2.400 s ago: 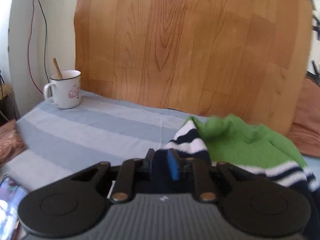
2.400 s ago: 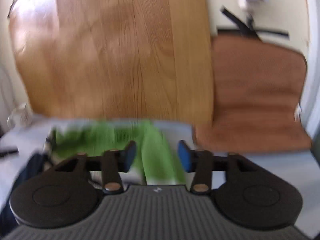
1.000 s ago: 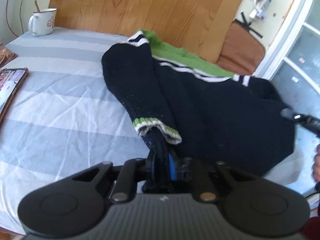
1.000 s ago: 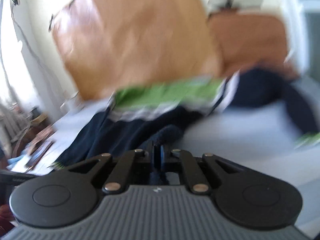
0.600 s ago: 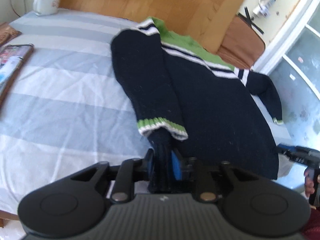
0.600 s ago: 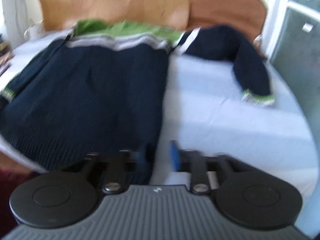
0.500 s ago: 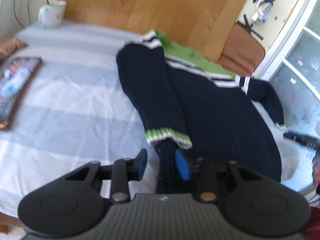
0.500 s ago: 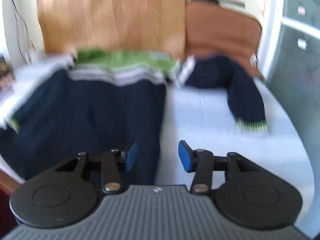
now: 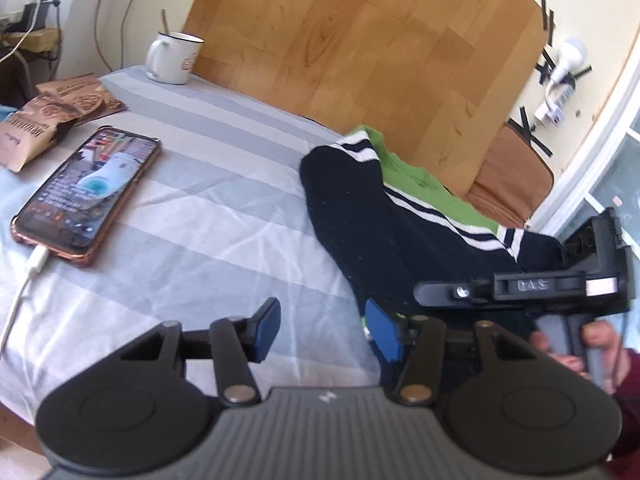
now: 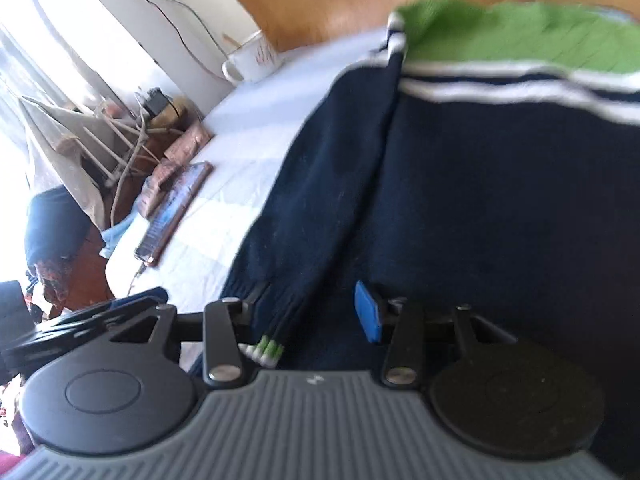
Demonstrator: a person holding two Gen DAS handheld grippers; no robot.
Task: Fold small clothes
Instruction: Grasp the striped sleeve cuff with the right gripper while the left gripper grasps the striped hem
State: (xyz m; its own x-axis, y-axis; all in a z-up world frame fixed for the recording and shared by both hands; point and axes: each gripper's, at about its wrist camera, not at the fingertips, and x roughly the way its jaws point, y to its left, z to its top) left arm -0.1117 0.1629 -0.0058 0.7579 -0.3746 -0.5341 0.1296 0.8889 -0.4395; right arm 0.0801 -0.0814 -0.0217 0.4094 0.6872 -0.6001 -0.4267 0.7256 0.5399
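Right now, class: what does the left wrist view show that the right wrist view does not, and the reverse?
Only the left wrist view: the taped wall lamp, a hand on the right gripper. Only the right wrist view: tangled cables, the sleeve's green cuff. Both: the navy sweater, the mug, the phone.

A lived-in home room is showing here: a striped cloth point(image 9: 192, 208) is covering the surface, a mug point(image 9: 173, 59) is standing at eleven o'clock, a phone point(image 9: 90, 190) is charging at nine o'clock, and snack bags point(image 9: 44, 120) are lying beside it.
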